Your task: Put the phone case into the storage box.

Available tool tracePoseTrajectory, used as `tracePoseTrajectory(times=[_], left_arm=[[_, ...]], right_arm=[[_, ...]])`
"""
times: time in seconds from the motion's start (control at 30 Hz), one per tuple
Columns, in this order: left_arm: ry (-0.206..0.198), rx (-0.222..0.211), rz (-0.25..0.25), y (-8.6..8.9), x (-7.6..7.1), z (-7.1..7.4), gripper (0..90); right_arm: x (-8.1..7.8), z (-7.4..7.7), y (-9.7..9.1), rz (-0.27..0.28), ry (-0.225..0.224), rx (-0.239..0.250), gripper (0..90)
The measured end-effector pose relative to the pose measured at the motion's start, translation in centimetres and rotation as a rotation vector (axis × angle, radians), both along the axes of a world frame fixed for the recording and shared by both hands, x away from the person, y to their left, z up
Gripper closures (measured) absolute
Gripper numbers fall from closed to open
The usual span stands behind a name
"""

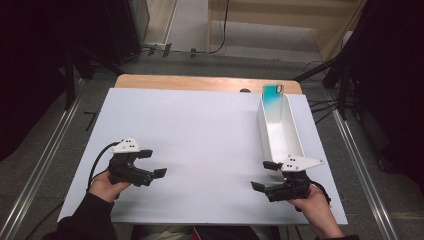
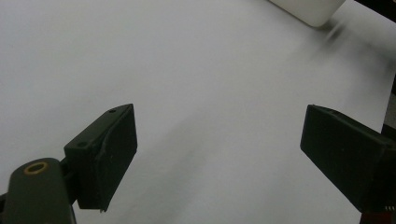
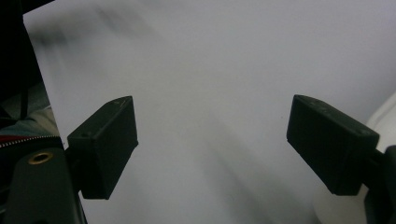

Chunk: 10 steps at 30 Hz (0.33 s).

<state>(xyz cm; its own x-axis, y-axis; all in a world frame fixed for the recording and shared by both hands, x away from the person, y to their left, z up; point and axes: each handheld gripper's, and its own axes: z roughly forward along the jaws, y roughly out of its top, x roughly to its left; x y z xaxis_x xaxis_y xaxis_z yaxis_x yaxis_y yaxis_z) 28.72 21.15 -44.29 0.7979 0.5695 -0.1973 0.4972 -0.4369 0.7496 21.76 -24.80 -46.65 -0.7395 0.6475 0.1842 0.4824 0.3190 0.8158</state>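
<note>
Resting low over the white tabletop point(image 1: 200, 145), the left hand-held gripper point(image 1: 156, 163) sits at the near left with its black jaws spread apart and nothing between them, while the right hand-held gripper point(image 1: 265, 176) sits at the near right, jaws likewise wide and empty, just beside the near end of a long white rectangular plastic tray point(image 1: 292, 145). A teal-to-white gradient phone case point(image 1: 273, 102) stands upright, leaning in the tray's far end, well apart from both.
</note>
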Motion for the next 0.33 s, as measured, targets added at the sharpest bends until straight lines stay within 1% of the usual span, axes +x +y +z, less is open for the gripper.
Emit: tracePoseTrajectory(times=[0.33], left_arm=[[0.0, -0.005, 0.004, -0.01, -0.01, 0.0, 10.7]], right_arm=[[0.02, 0.0, -0.04, -0.002, 0.003, -0.004, 15.1]])
